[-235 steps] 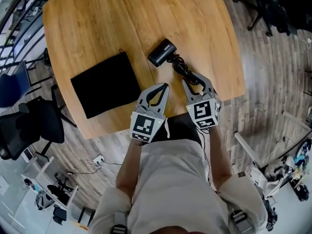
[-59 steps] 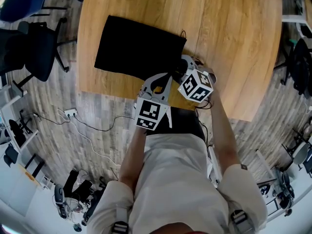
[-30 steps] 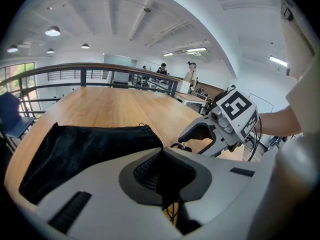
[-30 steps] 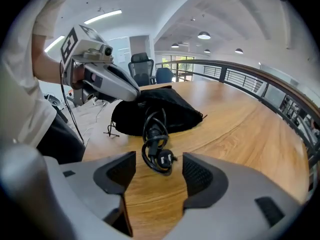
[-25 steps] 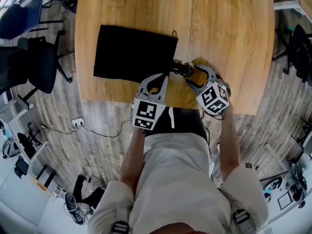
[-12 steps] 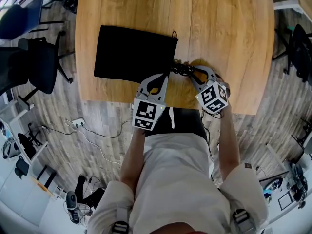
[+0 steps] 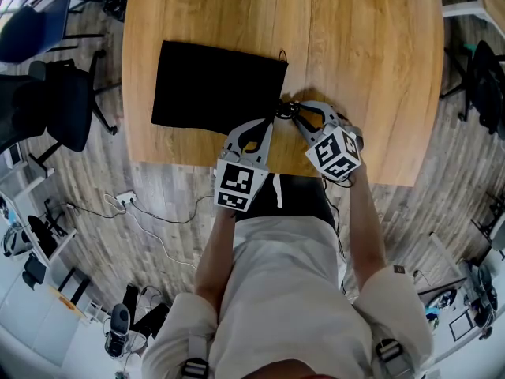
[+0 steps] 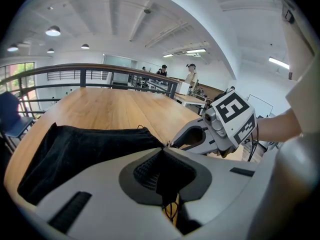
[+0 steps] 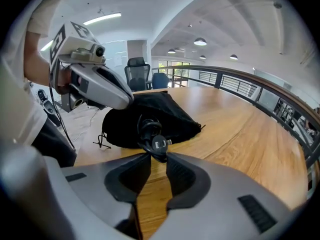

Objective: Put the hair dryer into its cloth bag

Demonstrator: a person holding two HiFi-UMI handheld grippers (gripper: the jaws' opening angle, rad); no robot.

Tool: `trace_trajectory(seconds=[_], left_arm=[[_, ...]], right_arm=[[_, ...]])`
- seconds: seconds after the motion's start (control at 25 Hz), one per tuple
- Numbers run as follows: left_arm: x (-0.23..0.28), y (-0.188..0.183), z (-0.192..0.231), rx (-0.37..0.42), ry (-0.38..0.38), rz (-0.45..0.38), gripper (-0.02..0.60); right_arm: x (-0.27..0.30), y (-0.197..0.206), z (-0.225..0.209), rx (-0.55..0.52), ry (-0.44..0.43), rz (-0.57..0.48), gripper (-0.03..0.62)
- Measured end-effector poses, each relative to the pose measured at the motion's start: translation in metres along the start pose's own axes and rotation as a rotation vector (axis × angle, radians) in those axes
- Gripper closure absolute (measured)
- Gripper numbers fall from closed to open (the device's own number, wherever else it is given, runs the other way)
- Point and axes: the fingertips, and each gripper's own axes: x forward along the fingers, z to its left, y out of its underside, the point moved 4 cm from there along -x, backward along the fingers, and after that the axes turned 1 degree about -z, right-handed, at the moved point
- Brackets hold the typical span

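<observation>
Two grips: left gripper pinches the bag mouth, right gripper just clamped the cord; loose loops may snag.

Left gripper sat pinched shut on the cloth bag edge, angled down. Right gripper had just closed its jaws on the cord, tips just beside the left's. Both forearms reached forward from the torso, converging.
</observation>
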Motion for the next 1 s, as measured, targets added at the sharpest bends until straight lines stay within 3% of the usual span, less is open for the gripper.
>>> trace_trajectory(seconds=[1.0], left_arm=[[0.004,0.002,-0.003,-0.010,0.011,-0.004,0.557]], right_arm=[[0.043,-0.038,0.011,-0.032,-0.062,-0.078,0.491]])
